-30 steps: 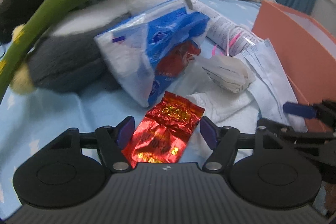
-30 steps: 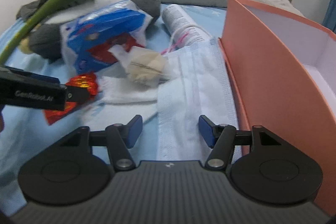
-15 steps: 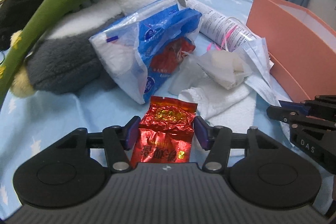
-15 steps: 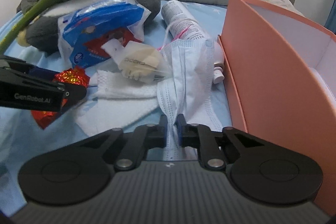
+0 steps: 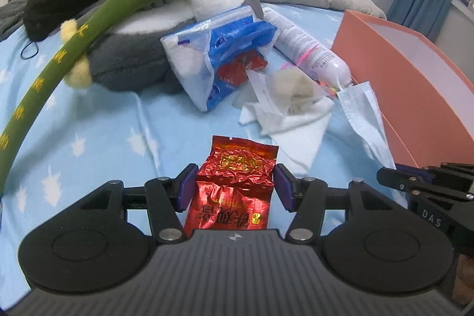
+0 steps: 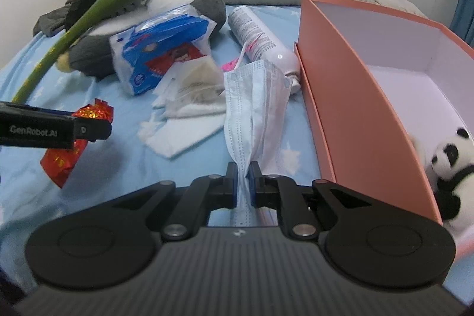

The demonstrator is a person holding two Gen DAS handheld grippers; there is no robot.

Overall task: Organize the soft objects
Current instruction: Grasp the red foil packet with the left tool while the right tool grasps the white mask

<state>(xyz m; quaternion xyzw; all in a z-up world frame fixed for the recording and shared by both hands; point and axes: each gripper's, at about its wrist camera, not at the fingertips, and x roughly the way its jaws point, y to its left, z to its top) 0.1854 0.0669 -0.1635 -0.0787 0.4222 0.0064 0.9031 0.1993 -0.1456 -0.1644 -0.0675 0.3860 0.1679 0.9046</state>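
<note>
On the left of the bed (image 5: 97, 123), the left tongs (image 5: 235, 188) grip a red foil packet (image 5: 237, 182) by its two side edges, its long axis running straight out along the fingers. In the right wrist view the packet (image 6: 63, 159) hangs clear above the sheet with a shadow under it. Further toward the head of the bed lie a green plush wand (image 5: 89, 31), a grey and white plush toy (image 5: 127, 61), a blue tissue pack (image 5: 219, 55), a white cloth (image 5: 296, 120) and a white bottle (image 5: 308, 49).

To the right, the right tongs (image 6: 243, 182) are clamped on the near end of a blue face mask (image 6: 254, 108). The mask stretches away from the tongs toward the bottle (image 6: 260, 40), its far end apparently resting on the cloth pile.

Furthest right, near the bed's right edge, stands the pink box (image 6: 349, 108), open at the top, its long wall running alongside the mask. The next move probably turns on this: the box lies just to the right of the right tongs, so that hand is the nearer one, while the packet has to cross over the mask side to reach it.

Only the right wrist view looks into the box, where a small panda toy (image 6: 450, 168) sits at the near end. The left wrist view shows only the box's outer wall (image 5: 414, 96) and bare white inside, but it alone shows both fingers (image 5: 186, 188) pressing on the packet.
</note>
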